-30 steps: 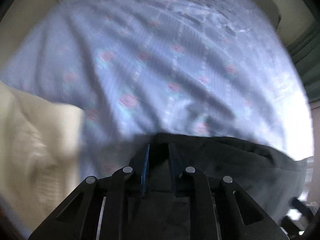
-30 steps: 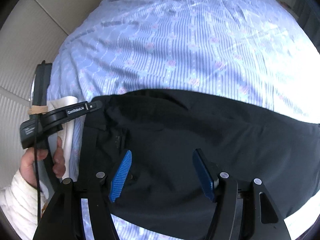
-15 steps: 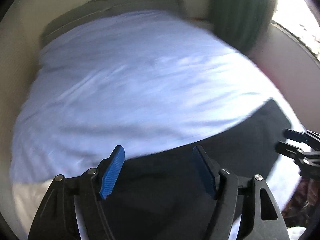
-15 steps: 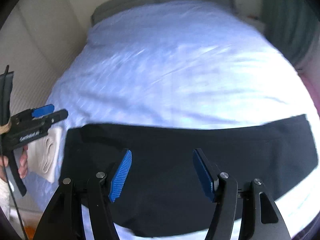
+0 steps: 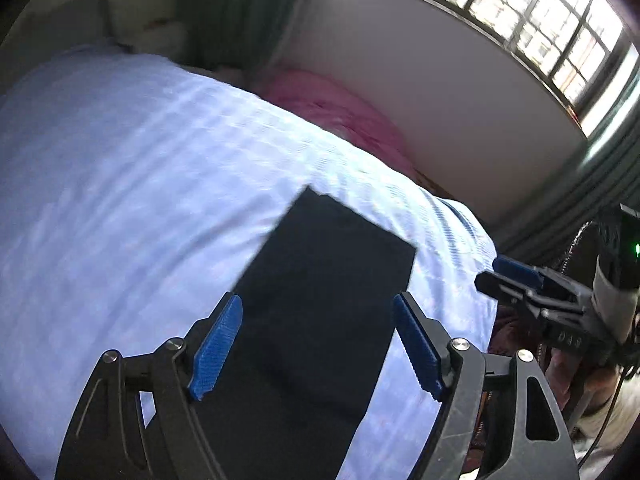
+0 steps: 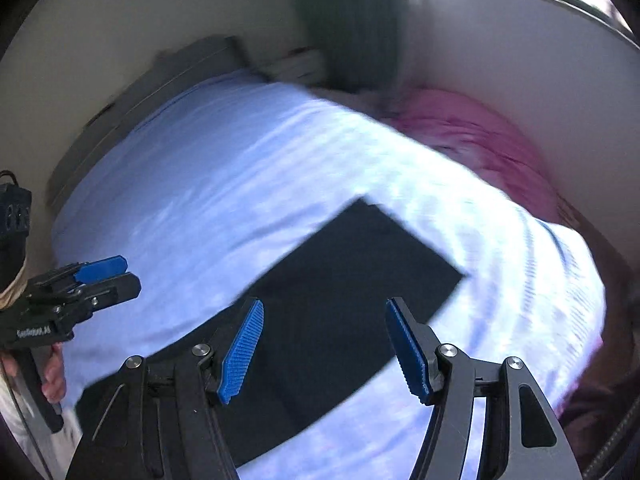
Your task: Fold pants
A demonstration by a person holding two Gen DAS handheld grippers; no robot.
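Observation:
The black pants (image 5: 320,304) lie flat as a long narrow strip on the light blue bedsheet (image 5: 120,184), and also show in the right wrist view (image 6: 340,312). My left gripper (image 5: 316,348) is open and empty, raised above the near part of the pants. My right gripper (image 6: 324,344) is open and empty, also raised above the pants. The right gripper shows at the right of the left wrist view (image 5: 516,276). The left gripper shows at the left of the right wrist view (image 6: 104,276).
A pink blanket (image 5: 344,108) lies beyond the bed's far edge below a white wall and window (image 5: 540,28). Dark green curtains (image 5: 236,12) hang at the back. A grey headboard (image 6: 168,76) stands at the bed's far left.
My left gripper has let go of the pants and opened. Both grippers have lifted away and turned right, toward the leg end of the pants, which now lie flat.

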